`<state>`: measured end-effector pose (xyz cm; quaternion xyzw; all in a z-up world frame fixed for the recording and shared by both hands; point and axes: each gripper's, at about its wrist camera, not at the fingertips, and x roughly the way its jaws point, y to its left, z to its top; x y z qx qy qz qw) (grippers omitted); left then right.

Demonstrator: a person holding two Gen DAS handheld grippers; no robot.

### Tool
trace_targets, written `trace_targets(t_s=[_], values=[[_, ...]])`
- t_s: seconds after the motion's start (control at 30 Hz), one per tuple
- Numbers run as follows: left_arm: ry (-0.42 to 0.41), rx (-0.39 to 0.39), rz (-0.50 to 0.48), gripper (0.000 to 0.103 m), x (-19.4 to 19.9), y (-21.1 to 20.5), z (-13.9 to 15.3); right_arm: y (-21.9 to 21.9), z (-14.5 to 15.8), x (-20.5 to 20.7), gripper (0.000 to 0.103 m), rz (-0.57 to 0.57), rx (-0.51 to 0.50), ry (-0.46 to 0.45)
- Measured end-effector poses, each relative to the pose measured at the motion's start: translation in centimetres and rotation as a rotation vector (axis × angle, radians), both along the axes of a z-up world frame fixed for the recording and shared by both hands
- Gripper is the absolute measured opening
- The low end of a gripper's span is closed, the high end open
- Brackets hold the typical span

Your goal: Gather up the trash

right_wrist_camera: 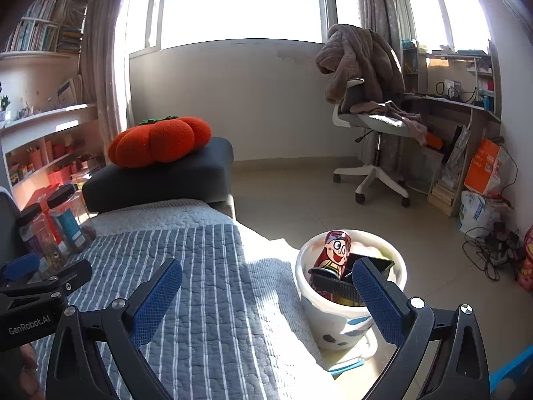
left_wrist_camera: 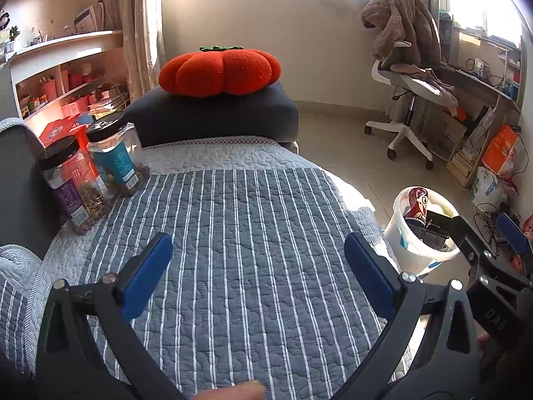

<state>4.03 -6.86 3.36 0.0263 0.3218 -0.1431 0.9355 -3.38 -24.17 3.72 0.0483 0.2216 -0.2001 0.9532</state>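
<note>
1 quilted striped bed cover (left_wrist_camera: 240, 233) fills the foreground, with 1 dark cushion block (left_wrist_camera: 213, 116) at its far end and 1 orange pumpkin-shaped pillow (left_wrist_camera: 220, 71) on top of that. 1 white swivel chair (right_wrist_camera: 369, 146) stands well apart by the window, with 1 brown blanket (right_wrist_camera: 359, 63) draped over its back. 1 white bucket (right_wrist_camera: 336, 326) sits on the floor just beside the bed; inside it are 1 red cartoon-printed can (right_wrist_camera: 333, 253) standing upright and 1 black plastic tray (right_wrist_camera: 336, 283) tilted against it. 2 clear jars (left_wrist_camera: 93, 173) with black lids stand side by side at the cover's left edge. 2 grippers are in view: the left gripper (left_wrist_camera: 258, 260) hangs over the cover with jaws wide apart and empty, and the right gripper (right_wrist_camera: 266, 286) is near the bucket, jaws likewise spread and empty.
</note>
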Motion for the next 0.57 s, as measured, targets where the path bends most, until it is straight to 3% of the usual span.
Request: trace_targets(t_s=[0.57], values=[[-0.048,-0.002,-0.053,0.095,-0.83,-0.77,0.1,-0.36,-0.09,-0.14,0.103,0.006,0.009,0.006]])
